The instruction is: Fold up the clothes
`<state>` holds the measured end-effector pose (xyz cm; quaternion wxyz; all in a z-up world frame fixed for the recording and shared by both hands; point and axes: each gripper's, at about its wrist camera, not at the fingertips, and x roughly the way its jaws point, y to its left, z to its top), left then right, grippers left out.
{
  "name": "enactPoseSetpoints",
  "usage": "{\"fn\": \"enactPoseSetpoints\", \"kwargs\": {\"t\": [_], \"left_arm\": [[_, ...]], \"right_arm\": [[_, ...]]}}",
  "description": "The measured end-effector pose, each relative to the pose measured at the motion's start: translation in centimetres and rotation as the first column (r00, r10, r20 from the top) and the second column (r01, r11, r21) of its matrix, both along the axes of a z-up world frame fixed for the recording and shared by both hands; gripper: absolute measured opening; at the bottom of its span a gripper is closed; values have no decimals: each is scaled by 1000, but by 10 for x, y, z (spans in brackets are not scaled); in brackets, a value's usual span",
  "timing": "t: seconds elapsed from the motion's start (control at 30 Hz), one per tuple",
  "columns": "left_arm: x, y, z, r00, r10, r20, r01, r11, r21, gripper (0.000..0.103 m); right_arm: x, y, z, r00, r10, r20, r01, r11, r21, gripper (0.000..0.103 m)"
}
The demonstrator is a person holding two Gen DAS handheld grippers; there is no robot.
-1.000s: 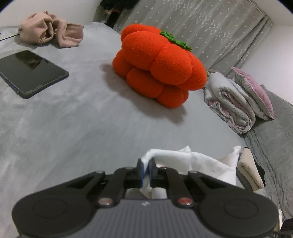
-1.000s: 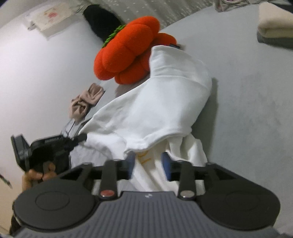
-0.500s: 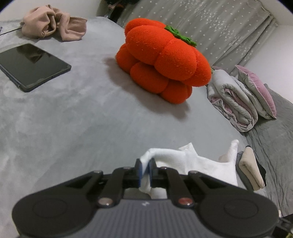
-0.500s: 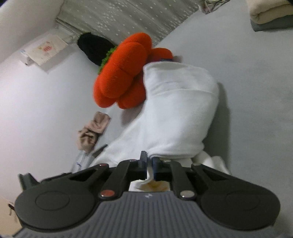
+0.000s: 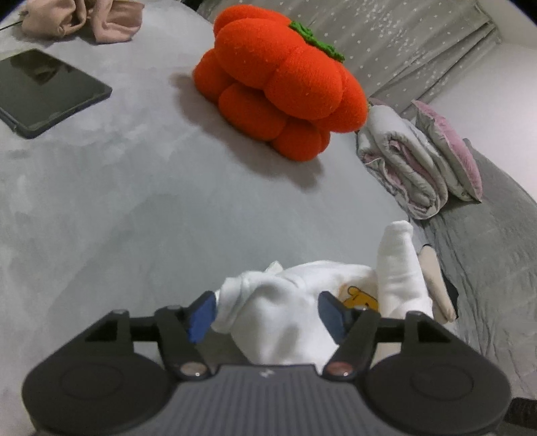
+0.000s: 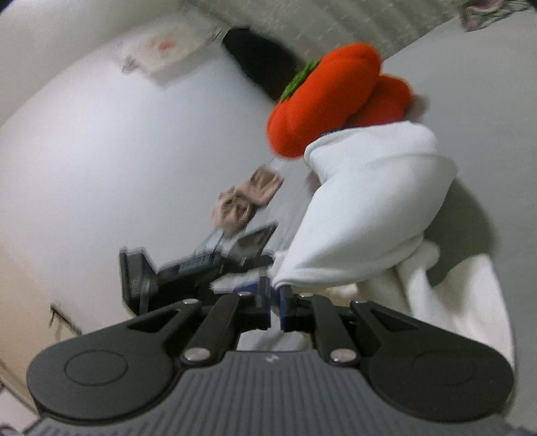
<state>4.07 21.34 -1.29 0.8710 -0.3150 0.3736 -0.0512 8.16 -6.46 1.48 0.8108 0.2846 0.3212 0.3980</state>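
A white garment (image 5: pixel 288 302) with a yellow cartoon print lies bunched on the grey bed (image 5: pixel 134 201). My left gripper (image 5: pixel 266 315) is opening, its blue pads wide apart. The bunched cloth sits between them without being pinched. In the right wrist view my right gripper (image 6: pixel 274 296) is shut on an edge of the white garment (image 6: pixel 369 208) and holds that part lifted, so the cloth hangs in a thick fold over the bed. The left gripper (image 6: pixel 201 268) shows there as a blurred black shape at the left, close to the cloth.
An orange pumpkin plush (image 5: pixel 282 84) sits mid-bed. A dark tablet (image 5: pixel 43 90) and a crumpled pink-beige garment (image 5: pixel 84 16) lie at the far left. Folded quilts (image 5: pixel 412 161) and a folded beige stack (image 5: pixel 436 285) are on the right. Grey curtains (image 5: pixel 402 43) hang behind.
My left gripper's jaws went from pinching the white fold to wide apart. My right gripper closed on the garment's edge and rose with it, and its view swung toward the wall.
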Motion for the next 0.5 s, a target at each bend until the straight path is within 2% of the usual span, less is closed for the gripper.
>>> {"fn": "enactPoseSetpoints", "kwargs": {"t": [0.23,0.5], "left_arm": [[2,-7,-7,999,13,-50,-10,999,52,68],[3,-13,-10,997,0,-76,8,995,103,67]], "right_arm": [[-23,33,-10,986,156,-52,-161,980,-118,10],[-33,63,-33,954,231,-189,-275,926,-259,10]]}}
